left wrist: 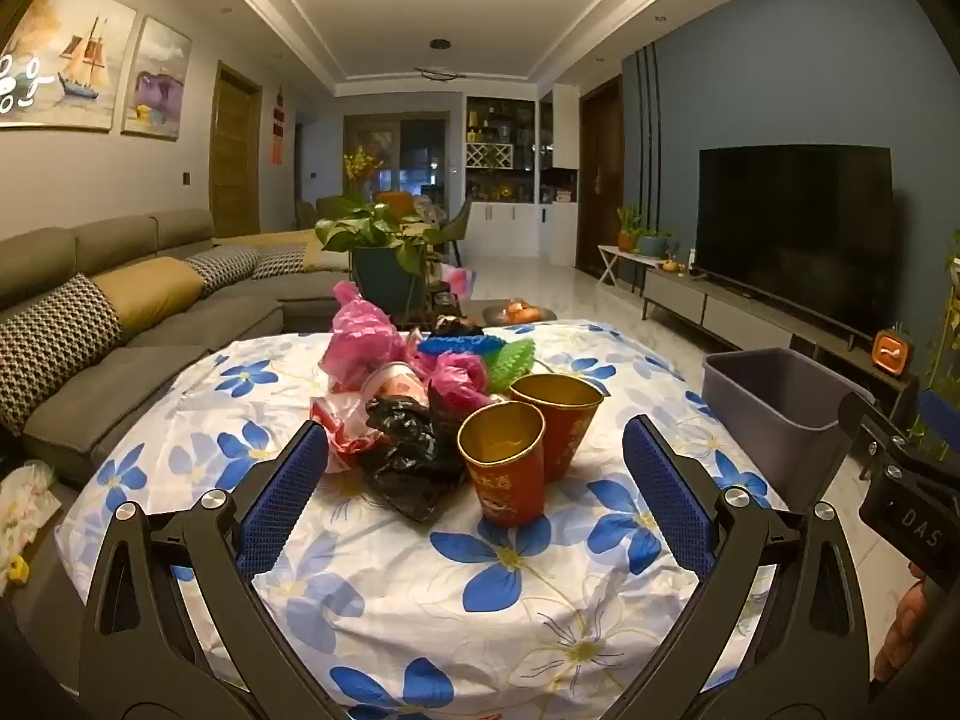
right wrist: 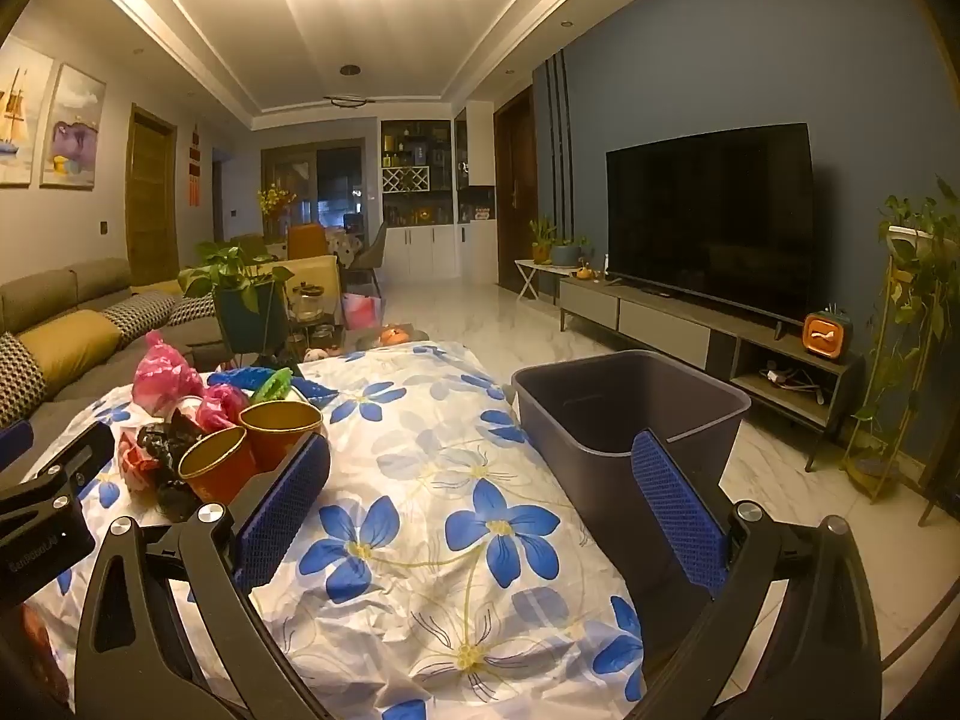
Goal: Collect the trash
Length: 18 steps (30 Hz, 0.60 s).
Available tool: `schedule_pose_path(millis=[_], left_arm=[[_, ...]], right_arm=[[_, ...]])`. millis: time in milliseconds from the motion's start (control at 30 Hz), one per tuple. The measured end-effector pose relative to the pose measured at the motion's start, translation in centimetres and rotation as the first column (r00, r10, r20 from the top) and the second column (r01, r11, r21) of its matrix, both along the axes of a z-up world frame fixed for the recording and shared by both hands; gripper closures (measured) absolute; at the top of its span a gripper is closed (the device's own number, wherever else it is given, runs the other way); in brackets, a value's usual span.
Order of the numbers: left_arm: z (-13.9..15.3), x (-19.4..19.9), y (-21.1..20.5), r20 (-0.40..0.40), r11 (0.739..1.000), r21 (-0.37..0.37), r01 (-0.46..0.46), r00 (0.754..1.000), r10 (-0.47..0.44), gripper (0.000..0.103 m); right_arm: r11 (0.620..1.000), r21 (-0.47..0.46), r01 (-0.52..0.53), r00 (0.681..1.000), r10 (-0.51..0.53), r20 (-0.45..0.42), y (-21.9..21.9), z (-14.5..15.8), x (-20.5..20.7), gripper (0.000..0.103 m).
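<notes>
Left tool (left wrist: 474, 468): jaws spread wide, nothing between the blue pads, hovering over the near part of the counter (left wrist: 420, 618) with its white cloth of blue flowers.

Just ahead of its tips, slightly right of centre: near red paper cup (left wrist: 504, 468) with gold lining, upright, mouth open. Touching it behind and to the right: second red cup (left wrist: 561, 426), also upright. Left of the cups, right in front of the left pad: crumpled black plastic bag (left wrist: 408, 456), with a red-and-clear wrapper (left wrist: 345, 426) against its left side. Further ahead in the same heap: pink plastic bags (left wrist: 360, 342), then a green ribbed piece (left wrist: 510, 357) and a blue ribbed piece (left wrist: 450, 345) at the far end. Whole heap well apart from both pads.

Off to the right of the left tool, past the counter's edge: grey bin (left wrist: 774, 402), open at the top, nothing visible inside.

Right tool (right wrist: 480, 498): jaws likewise spread, pinching nothing, over bare cloth. Bin close ahead behind its right pad; cups and bags off to its left, just beyond the left pad.

Farther off: sofa (left wrist: 120, 300) to the left, potted plant (left wrist: 384, 258) beyond the heap, television (left wrist: 792, 234) to the right.
</notes>
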State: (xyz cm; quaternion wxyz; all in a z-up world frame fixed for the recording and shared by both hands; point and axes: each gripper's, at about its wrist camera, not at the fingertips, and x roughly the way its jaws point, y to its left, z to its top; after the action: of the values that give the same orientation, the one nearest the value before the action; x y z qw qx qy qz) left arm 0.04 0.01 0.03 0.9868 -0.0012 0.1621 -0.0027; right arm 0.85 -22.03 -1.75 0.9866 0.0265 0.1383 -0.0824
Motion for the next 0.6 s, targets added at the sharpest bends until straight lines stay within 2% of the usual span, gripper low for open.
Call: schedule_pose_path(millis=[600], left_arm=[[-0.09, 0.19, -0.28, 0.011, 1.0, -0.01, -0.004, 1.0, 0.004, 0.006]], right_arm=[[1.0, -0.003, 0.0, 1.0, 0.0, 0.008, 0.28, 0.2, 0.03, 0.005]])
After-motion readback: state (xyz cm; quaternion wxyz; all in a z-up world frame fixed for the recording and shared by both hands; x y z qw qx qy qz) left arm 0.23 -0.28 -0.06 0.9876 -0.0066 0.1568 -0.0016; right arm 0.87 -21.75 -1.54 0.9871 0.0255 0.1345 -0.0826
